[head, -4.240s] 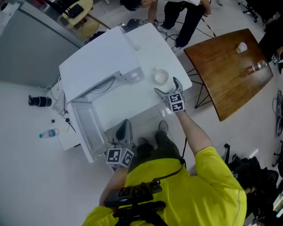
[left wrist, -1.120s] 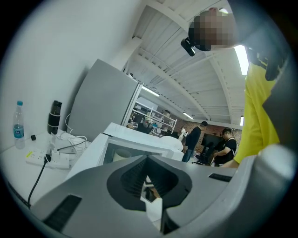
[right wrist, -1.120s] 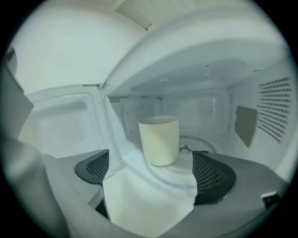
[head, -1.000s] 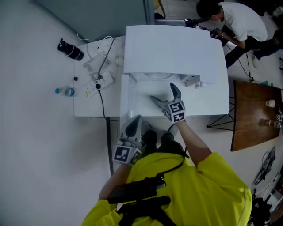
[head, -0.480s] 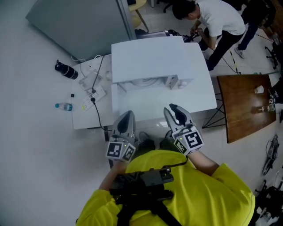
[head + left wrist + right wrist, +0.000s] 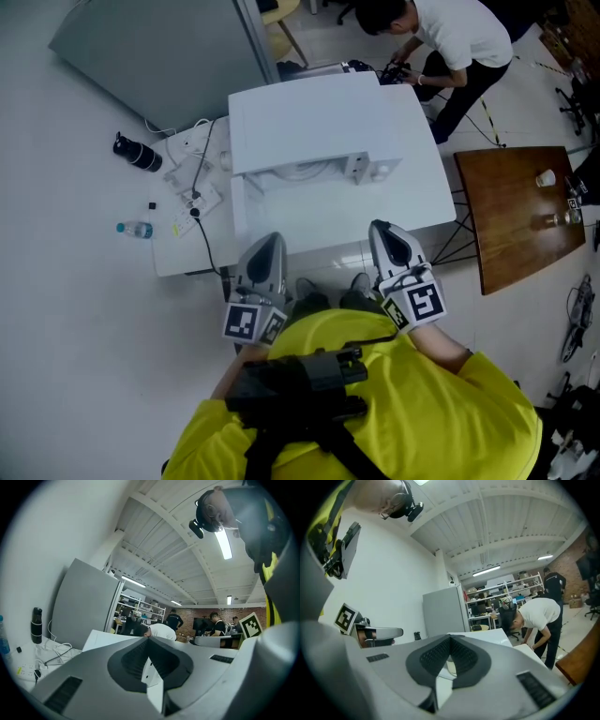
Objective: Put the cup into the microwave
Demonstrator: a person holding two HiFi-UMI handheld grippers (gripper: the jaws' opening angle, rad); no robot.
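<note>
The white microwave (image 6: 323, 117) stands on a white table (image 6: 412, 220), seen from above. No cup shows in any view, and the microwave's inside is hidden. Both grippers are held close to my body, off the table's near edge and pointing at the microwave. In the head view my left gripper (image 6: 265, 255) is shut and holds nothing. To its right, my right gripper (image 6: 386, 234) has its jaws together, also with nothing between them. The left gripper view shows the left gripper (image 6: 149, 639) with its tips meeting. In the right gripper view the right gripper (image 6: 450, 638) looks the same.
A black cylinder (image 6: 136, 153), a power strip with cables (image 6: 199, 200) and a water bottle (image 6: 134, 228) lie at the left. At the right stands a brown table (image 6: 520, 216) with a small cup (image 6: 545, 178). A person in a white shirt (image 6: 445, 28) bends behind the microwave.
My right gripper was open at the microwave's front; it has drawn back toward my body and shut. The left gripper has risen a little and stayed shut.
</note>
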